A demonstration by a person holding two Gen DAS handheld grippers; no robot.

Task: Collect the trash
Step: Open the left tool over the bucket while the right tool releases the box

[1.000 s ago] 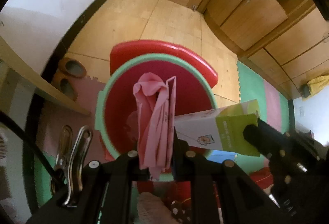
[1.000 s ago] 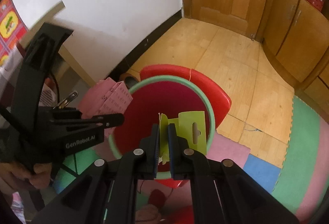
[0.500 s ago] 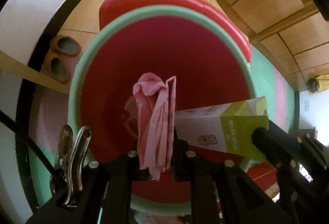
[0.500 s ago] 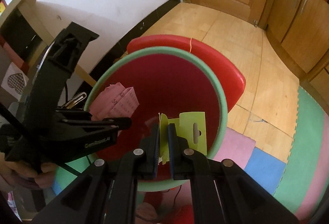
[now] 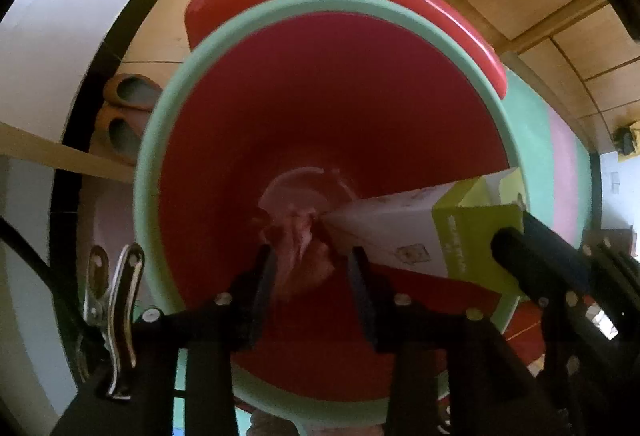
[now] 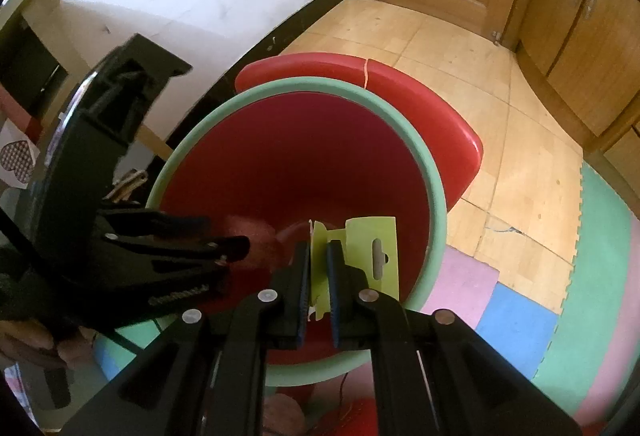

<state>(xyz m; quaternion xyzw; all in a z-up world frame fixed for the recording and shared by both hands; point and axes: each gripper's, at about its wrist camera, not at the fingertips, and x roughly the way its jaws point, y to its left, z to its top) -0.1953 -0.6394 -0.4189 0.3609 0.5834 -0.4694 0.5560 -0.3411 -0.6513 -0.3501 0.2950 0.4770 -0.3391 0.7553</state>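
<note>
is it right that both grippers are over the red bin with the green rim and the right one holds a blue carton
Not quite: the carton clamped in the right gripper is green and white, not blue, as the right wrist view shows. Both grippers are indeed over the red bin with the green rim.

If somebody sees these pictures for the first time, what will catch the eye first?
First, the big red bin with a green rim that fills both views, right below the two grippers. Over its mouth the left gripper is opening around blurred pink paper, while the right gripper grips a lime-green carton.
</note>
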